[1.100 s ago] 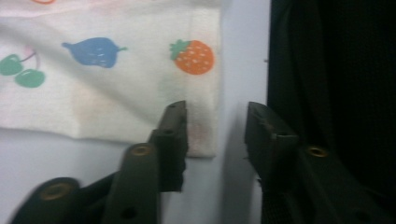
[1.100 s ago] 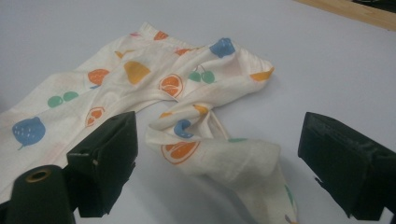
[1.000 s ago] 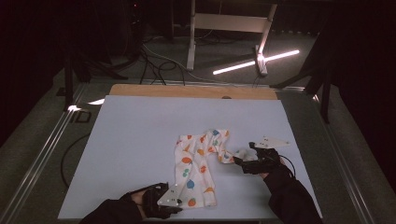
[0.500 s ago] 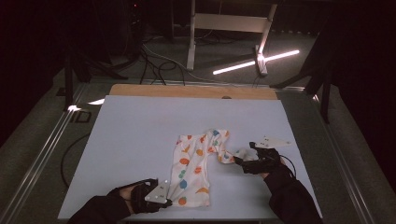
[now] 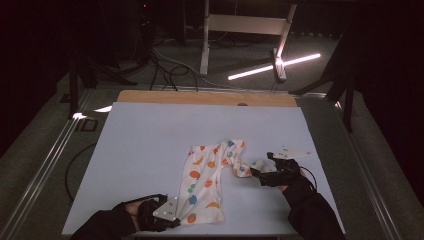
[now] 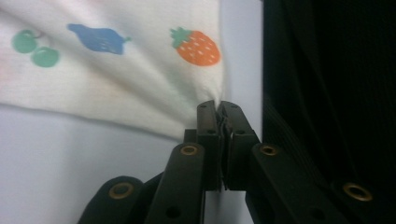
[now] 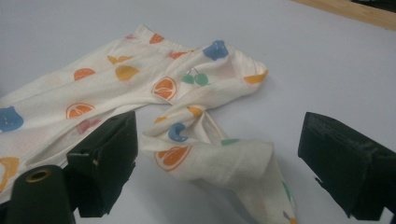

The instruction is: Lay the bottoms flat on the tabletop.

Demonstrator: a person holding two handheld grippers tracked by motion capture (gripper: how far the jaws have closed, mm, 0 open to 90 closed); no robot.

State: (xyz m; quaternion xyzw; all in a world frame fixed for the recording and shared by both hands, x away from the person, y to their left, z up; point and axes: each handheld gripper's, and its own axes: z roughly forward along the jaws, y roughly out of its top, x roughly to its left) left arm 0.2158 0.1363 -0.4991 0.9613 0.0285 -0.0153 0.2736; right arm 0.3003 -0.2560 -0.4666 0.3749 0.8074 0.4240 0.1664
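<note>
A white garment printed with coloured fruit (image 5: 207, 177) lies on the pale table (image 5: 150, 140), front of centre. At its front-left corner my left gripper (image 5: 176, 220) is shut on the hem. In the left gripper view the jaws pinch the fabric edge (image 6: 196, 112) just below a strawberry print; they have just been opening a touch, with the cloth still pinched. My right gripper (image 5: 256, 175) stands open on either side of the garment's twisted right end (image 7: 210, 158), its pads (image 7: 109, 149) apart from the fabric.
A wooden strip (image 5: 205, 97) borders the table's far edge and a metal rail (image 5: 45, 165) runs along the left. A black cable (image 5: 75, 165) loops off the left side. Beyond the table are a metal stand (image 5: 245, 25) and a lit tube (image 5: 275, 67).
My left gripper has moved left along the front edge, drawing the garment's front corner with it. The right gripper has stayed where it was.
</note>
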